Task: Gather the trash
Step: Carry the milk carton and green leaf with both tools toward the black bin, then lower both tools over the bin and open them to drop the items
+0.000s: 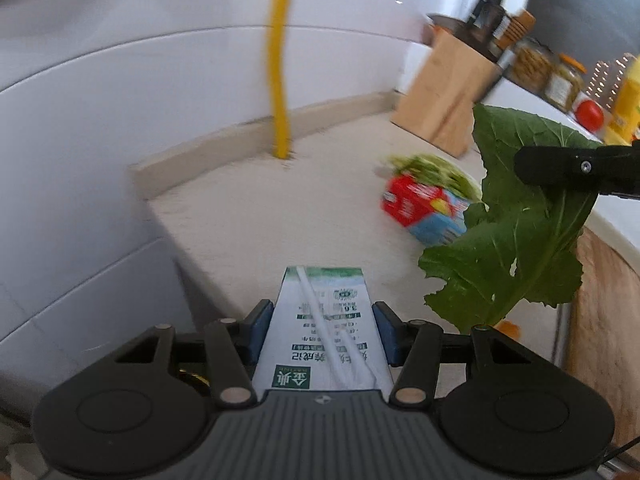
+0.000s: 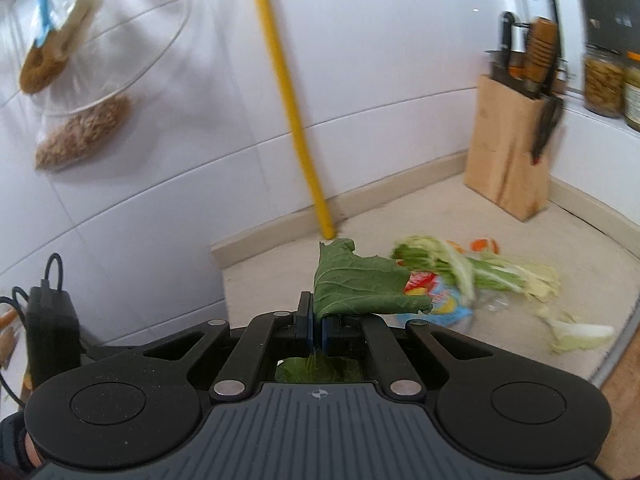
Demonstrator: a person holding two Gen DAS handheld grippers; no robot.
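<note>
The left tool (image 1: 324, 330) had its 2 blue pads clamped on the sides of a white-and-green milk carton (image 1: 325, 332), which carried a wrapped straw along its face and pointed away from the camera, held above the tabletop (image 1: 248, 216). The right tool (image 2: 318, 330) was pinched nearly closed on a large green leaf (image 2: 360, 284); in the left wrist view that leaf (image 1: 516, 232) hung from the tool's dark finger (image 1: 560, 168) at the right edge.

Farther out on the beige tabletop (image 2: 280, 280) lay a crumpled red, blue and yellow snack wrapper (image 1: 424, 208) with pale green vegetable stalks (image 2: 480, 272) across it. Looser cabbage scraps (image 2: 576, 336) lay to the right and orange peel bits (image 2: 484, 245) just behind the stalks.

Beyond these, a yellow pipe (image 2: 292, 112) rose from the tabletop against the white tiled wall. A wooden knife block (image 2: 508, 160) stood in the corner, with glass jars (image 2: 604, 82) on a ledge beside it.
</note>
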